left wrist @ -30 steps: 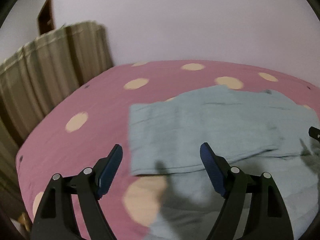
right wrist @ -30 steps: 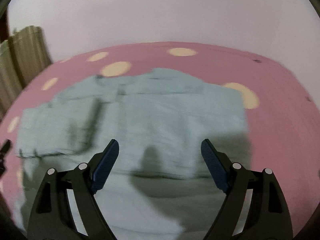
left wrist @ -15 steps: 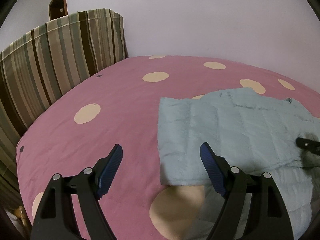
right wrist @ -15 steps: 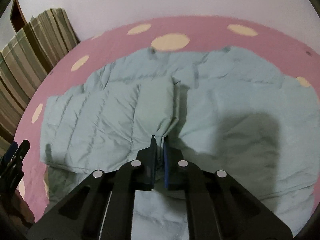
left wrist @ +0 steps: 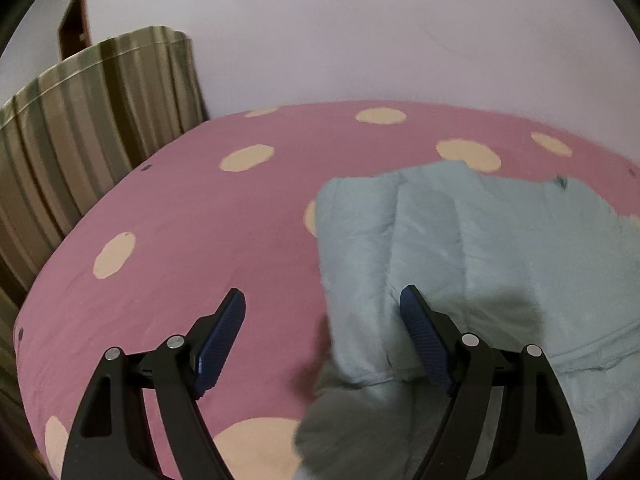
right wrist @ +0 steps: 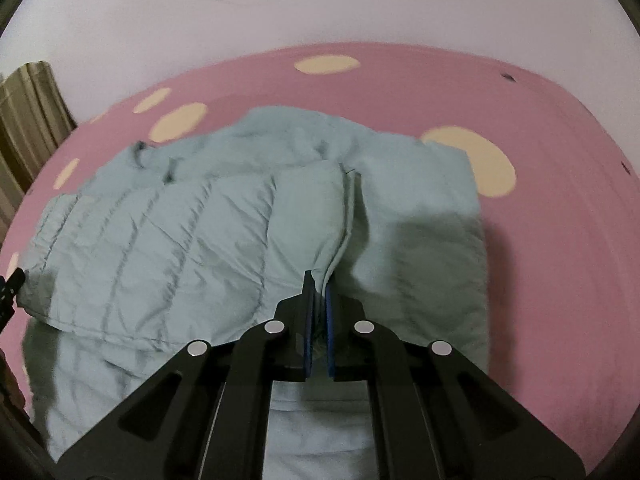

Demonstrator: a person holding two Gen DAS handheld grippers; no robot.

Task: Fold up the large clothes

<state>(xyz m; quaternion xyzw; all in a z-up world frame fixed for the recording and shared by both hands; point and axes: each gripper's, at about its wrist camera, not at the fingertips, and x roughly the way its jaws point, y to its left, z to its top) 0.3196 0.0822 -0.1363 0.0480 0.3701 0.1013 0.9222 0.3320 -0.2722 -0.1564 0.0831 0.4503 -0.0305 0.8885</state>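
On the left wrist view, the left gripper (left wrist: 322,334) hangs over the bed (left wrist: 192,240) with its blue-padded fingers (left wrist: 420,334) spread wide, nothing between them. The pale blue jacket (left wrist: 480,248) lies on the pink bedspread with cream dots, to the right half of the view; its near left edge sits between the fingers' line of sight, the right finger overlapping the fabric in the picture (contact not clear, view is blurred). A striped curtain (left wrist: 92,128) hangs at the left beside the bed, and a plain wall (left wrist: 360,28) stands behind.

Right wrist view: the right gripper (right wrist: 318,300) has its fingers (right wrist: 331,320) clamped tight on a raised fold of the jacket (right wrist: 168,232), fabric pinched between the pads. From the pinch a ridge of cloth runs away toward the far side. The quilted panel lies left of it, a smoother part to the right, all on the bed (right wrist: 540,120). A bit of the left gripper (right wrist: 10,288) shows at the far left edge, just beside the jacket's corner.
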